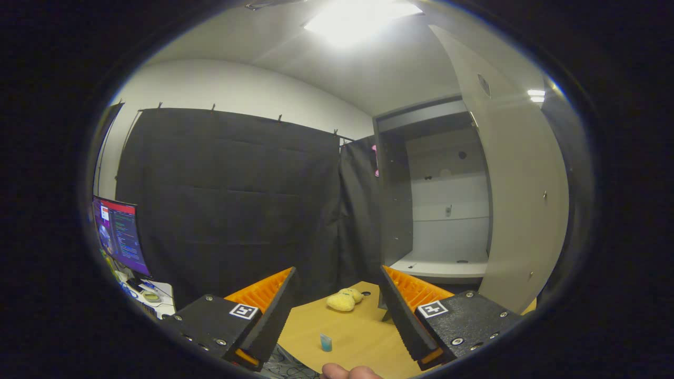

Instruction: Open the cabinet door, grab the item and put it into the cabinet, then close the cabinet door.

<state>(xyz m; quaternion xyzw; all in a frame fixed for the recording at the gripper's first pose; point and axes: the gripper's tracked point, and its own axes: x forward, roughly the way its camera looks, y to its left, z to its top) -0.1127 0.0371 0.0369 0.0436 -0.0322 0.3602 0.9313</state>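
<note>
Beyond the wide-open hand-held gripper (337, 310), a yellow plush toy (344, 300) lies lengthwise toward the open cabinet (447, 210).

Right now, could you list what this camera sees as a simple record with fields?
gripper: gripper jaws wide open, holding nothing
table: wooden table below and ahead of the jaws
item: yellow plush toy lying on the table between and beyond the jaws
small object: blue object standing on the table, nearer than the toy
cabinet: cabinet beyond the table, inside looks empty
door: cabinet door swung open
</note>
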